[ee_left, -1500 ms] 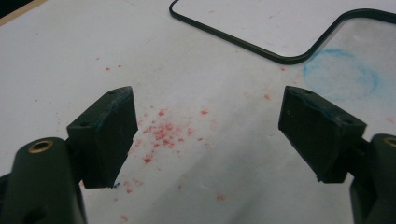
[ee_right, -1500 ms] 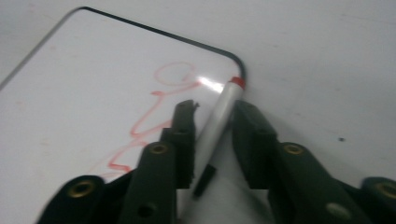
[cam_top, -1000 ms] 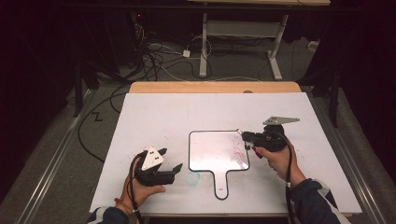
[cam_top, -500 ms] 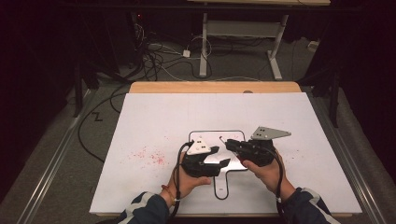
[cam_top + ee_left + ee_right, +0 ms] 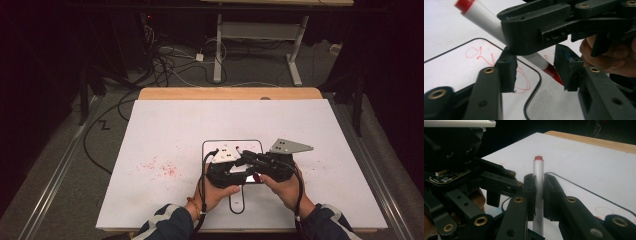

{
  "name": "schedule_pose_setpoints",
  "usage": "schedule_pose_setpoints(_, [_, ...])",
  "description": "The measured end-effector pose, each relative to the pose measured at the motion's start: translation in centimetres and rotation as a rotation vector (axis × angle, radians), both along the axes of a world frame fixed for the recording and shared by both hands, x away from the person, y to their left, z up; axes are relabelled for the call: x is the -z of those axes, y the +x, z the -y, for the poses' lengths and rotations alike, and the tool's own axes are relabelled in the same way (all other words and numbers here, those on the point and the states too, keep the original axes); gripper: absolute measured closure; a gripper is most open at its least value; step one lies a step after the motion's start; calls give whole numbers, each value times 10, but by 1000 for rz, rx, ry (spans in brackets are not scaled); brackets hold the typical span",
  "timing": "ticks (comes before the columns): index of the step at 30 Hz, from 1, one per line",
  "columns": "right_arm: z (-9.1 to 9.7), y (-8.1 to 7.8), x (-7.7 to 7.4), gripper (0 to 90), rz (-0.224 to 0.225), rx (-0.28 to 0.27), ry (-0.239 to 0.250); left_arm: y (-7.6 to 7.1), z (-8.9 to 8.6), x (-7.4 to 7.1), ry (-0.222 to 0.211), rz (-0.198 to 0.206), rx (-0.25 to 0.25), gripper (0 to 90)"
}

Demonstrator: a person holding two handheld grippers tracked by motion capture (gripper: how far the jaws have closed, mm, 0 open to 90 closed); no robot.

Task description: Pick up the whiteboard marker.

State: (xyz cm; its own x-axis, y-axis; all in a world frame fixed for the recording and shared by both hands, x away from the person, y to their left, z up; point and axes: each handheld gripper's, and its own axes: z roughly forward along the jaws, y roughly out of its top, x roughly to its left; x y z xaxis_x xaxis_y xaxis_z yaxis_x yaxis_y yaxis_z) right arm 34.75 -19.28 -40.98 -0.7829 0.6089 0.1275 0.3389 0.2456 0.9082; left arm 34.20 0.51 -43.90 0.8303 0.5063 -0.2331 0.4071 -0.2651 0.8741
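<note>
My right gripper (image 5: 538, 187) is shut on a white marker (image 5: 538, 170), whose red end (image 5: 538, 158) points away from the camera. In the high view both grippers meet over a small whiteboard (image 5: 215, 147) with a black rim and a handle. My left gripper (image 5: 536, 70) faces the right one. Its jaws have just been closing, and the marker's red cap (image 5: 552, 73) lies between them. That cap sits close to one pad (image 5: 569, 67), while the other pad (image 5: 505, 72) stands apart from it. Red scribbles (image 5: 477, 53) mark the board.
The board lies on a white sheet (image 5: 325, 125) covering the table, with red specks (image 5: 160, 167) to the left of the hands. A wooden table edge (image 5: 230, 93) runs along the far side. Cables and a desk frame (image 5: 255, 35) sit on the floor beyond.
My left gripper has moved right from beside the board to over it and has narrowed its jaws. My right gripper has shifted left with the marker to meet it.
</note>
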Motion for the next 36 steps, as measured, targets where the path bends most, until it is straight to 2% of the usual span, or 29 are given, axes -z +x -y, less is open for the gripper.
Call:
schedule_pose_setpoints(1, [0,0,-1,813,2,1,6,1,-1,0,-3,-3,3,621])
schedule_pose_setpoints(2, [0,0,-1,813,2,1,6,1,-1,0,0,-3,7,621])
schedule_pose_setpoints(3, [2,-1,-2,813,10,6,8,1,-2,0,10,8,3,670])
schedule_pose_setpoints(6, [4,-2,-4,813,15,12,5,4,-2,-1,25,18,7,701])
schedule_pose_setpoints(8, [7,-3,-5,814,15,28,-2,7,1,-2,61,26,3,654])
schedule_pose_setpoints(9, [9,-3,-5,813,23,30,-12,8,2,-3,63,43,0,678])
schedule_pose_setpoints(12, [13,-5,-6,813,36,46,-20,13,6,-4,65,51,9,737])
schedule_pose_setpoints(15, [18,-6,-8,811,50,68,-19,17,11,-5,65,82,17,777])
schedule_pose_setpoints(16, [20,-6,-9,811,54,74,-25,18,13,-6,80,100,12,783])
schedule_pose_setpoints(18, [22,-6,-10,806,58,83,-27,23,17,-6,91,128,34,783])
schedule_pose_setpoints(19, [24,-7,-10,764,61,89,-22,24,19,-5,98,154,25,784])
schedule_pose_setpoints(20, [29,-8,-10,647,70,125,-39,27,21,-4,97,160,24,785])
schedule_pose_setpoints(22, [33,-8,-11,645,71,135,-39,33,24,1,82,152,25,785])
schedule_pose_setpoints(23, [43,-11,-12,548,87,151,-34,35,26,4,85,153,16,785])
schedule_pose_setpoints(24, [43,-11,-12,548,87,151,-34,38,27,8,74,144,15,785])
schedule_pose_setpoints(25, [48,-12,-12,510,89,168,-34,40,29,12,70,136,4,786])
schedule_pose_setpoints(26, [61,-15,-11,471,89,173,-19,41,30,14,73,138,-4,786])
schedule_pose_setpoints(27, [61,-15,-11,471,89,173,-19,43,32,16,68,137,-8,786])
schedule_pose_setpoints(28, [67,-17,-11,462,109,199,-31,44,33,19,58,125,-5,786])
schedule_pose_setpoints(29, [73,-19,-9,458,120,212,-40,44,36,21,69,129,-11,786])
schedule_pose_setpoints(30, [78,-21,-8,444,123,218,-51,43,40,23,92,151,-15,786])
schedule_pose_setpoints(32, [90,-24,-5,443,138,252,-81,43,45,27,90,148,-2,786])
schedule_pose_setpoints(33, [100,-27,-2,433,124,263,-74,41,48,27,96,167,-4,786])
schedule_pose_setpoints(36, [109,-28,2,433,109,266,-67,36,60,26,105,177,15,786])
